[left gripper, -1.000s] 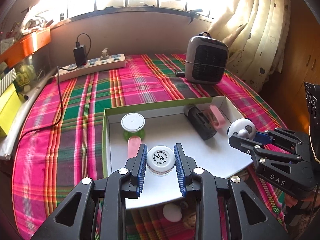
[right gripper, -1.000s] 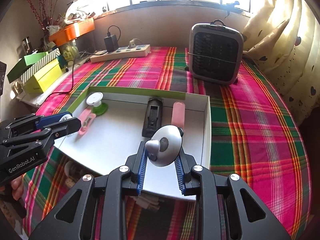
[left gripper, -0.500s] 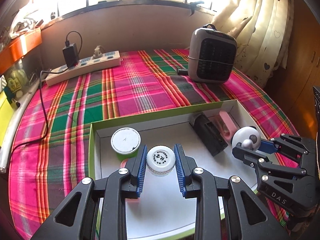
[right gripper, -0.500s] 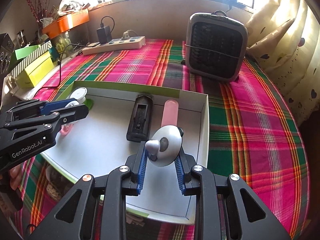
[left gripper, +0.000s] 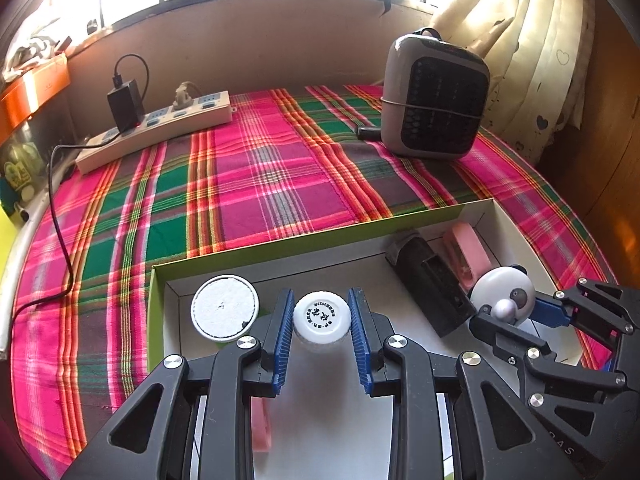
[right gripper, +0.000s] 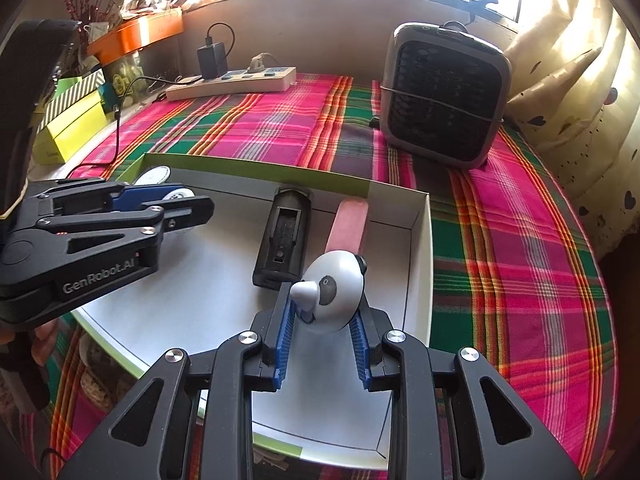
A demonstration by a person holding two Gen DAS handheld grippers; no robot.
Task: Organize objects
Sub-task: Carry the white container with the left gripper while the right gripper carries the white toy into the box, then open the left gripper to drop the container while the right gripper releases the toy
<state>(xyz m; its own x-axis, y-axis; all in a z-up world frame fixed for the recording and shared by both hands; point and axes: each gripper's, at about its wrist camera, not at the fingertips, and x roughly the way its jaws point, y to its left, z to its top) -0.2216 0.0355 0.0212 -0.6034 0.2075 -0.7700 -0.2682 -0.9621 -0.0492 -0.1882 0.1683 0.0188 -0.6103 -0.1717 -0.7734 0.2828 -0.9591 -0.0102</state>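
Observation:
A shallow white box with green sides lies on the plaid cloth. My left gripper is shut on a white-capped bottle, held over the box's left part. My right gripper is shut on a white panda-faced round toy over the box's right part. In the box lie a white-lidded green jar, a black holder, a pink case and a pink item under my left gripper.
A grey fan heater stands behind the box at the right. A white power strip with a black charger and its cable lies at the back left. Yellow and green boxes sit at the left edge; curtains hang at the right.
Both grippers moved forward and lower over the box, still holding their objects. The left one with the bottle now sits beside the white-lidded jar; the toy is nearer the black holder.

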